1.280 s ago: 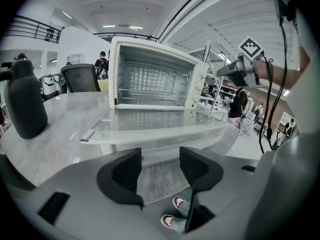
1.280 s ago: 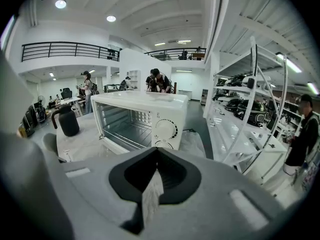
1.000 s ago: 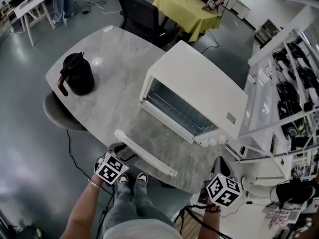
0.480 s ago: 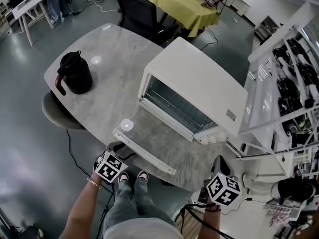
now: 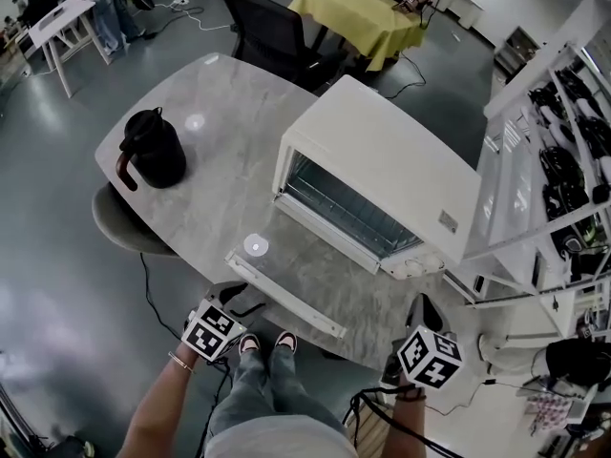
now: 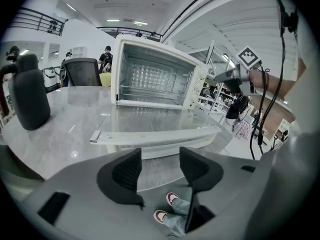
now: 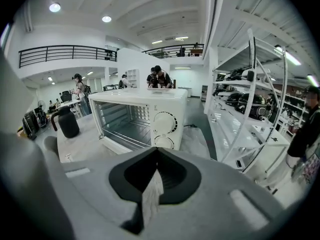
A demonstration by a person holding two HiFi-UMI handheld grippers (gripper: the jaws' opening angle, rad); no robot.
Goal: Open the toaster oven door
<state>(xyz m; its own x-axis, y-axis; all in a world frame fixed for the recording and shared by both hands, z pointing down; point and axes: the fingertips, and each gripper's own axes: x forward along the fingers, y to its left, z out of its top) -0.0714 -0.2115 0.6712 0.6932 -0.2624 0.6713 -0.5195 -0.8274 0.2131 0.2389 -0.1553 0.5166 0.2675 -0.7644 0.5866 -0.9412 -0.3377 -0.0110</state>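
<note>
The white toaster oven (image 5: 382, 175) stands on the grey marble table (image 5: 210, 113). Its glass door (image 5: 296, 265) lies folded down flat, and the wire rack inside shows. The door's white handle bar (image 5: 284, 296) runs along the table's near edge. My left gripper (image 5: 224, 303) hovers just off that edge in front of the handle (image 6: 155, 136). Its jaws are open with nothing between them, as the left gripper (image 6: 160, 171) view shows. My right gripper (image 5: 422, 318) hangs off the table's right corner. In its own view the right gripper (image 7: 155, 176) is shut and empty, facing the oven's knobs (image 7: 164, 123).
A black kettle (image 5: 153, 148) stands at the table's left end. A grey chair (image 5: 119, 222) sits under that end. White shelving (image 5: 544, 160) with cables stands close on the right. A black chair (image 5: 272, 31) and a yellow-clothed table (image 5: 358, 12) are behind, with people further off.
The head view has shifted a little. The door lies open in all frames, and both grippers stay just off the table's near edge.
</note>
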